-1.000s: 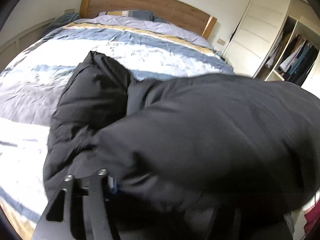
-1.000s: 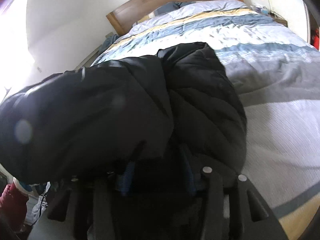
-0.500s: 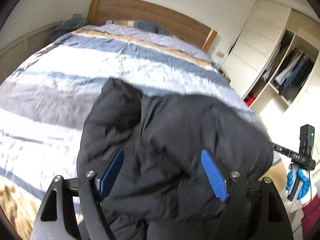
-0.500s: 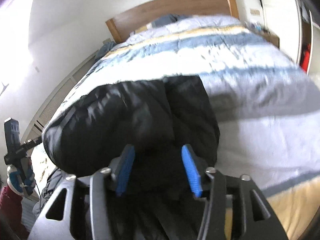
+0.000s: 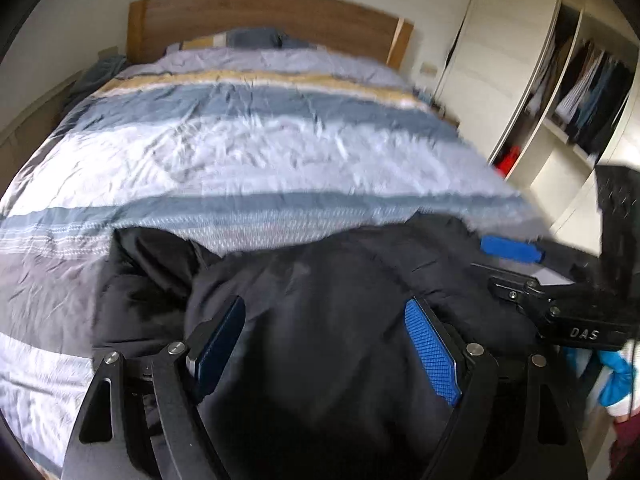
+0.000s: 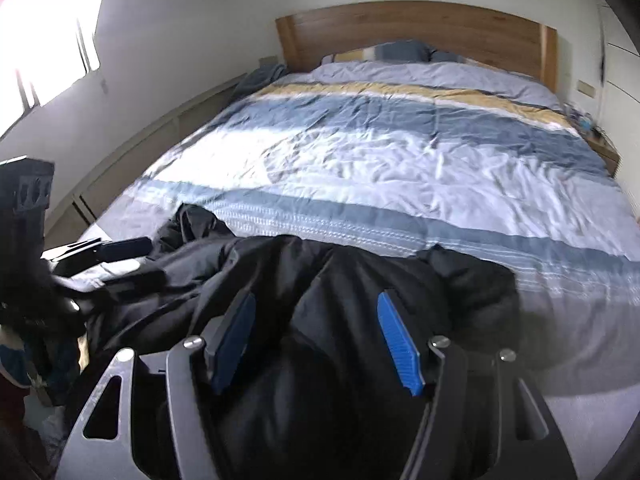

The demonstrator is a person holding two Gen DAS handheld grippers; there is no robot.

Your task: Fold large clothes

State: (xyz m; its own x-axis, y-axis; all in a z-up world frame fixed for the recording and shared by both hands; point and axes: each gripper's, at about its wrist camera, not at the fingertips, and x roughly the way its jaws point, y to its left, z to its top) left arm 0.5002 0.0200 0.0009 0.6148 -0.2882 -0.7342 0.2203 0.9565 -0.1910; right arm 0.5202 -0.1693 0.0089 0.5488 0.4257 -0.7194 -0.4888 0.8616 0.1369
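A black padded jacket (image 5: 152, 292) lies bunched in a folded heap on the near end of the striped duvet (image 5: 280, 152). My left gripper (image 5: 324, 308) hovers over it, blue pads wide apart and not pressing the fabric. From the right wrist view the same jacket (image 6: 472, 292) spreads below my right gripper (image 6: 316, 300). That gripper's jaws are opening, and only the jacket's surface lies beneath the gap. A blue pad (image 5: 510, 250) of the right gripper shows at the jacket's right edge. The left gripper's dark fingers (image 6: 124, 246) reach in at its left edge.
A wooden headboard (image 5: 260, 16) and pillows (image 6: 400, 50) are at the far end. An open wardrobe (image 5: 580, 80) with hanging clothes stands right of the bed. A window (image 6: 44, 52) and a low ledge (image 6: 160, 136) run along the left wall. A bedside table (image 6: 604, 152) sits at the far right.
A second ago both grippers held the jacket up close to the cameras. It has since dropped onto the bed; both pairs of jaws have opened and drawn back from it.
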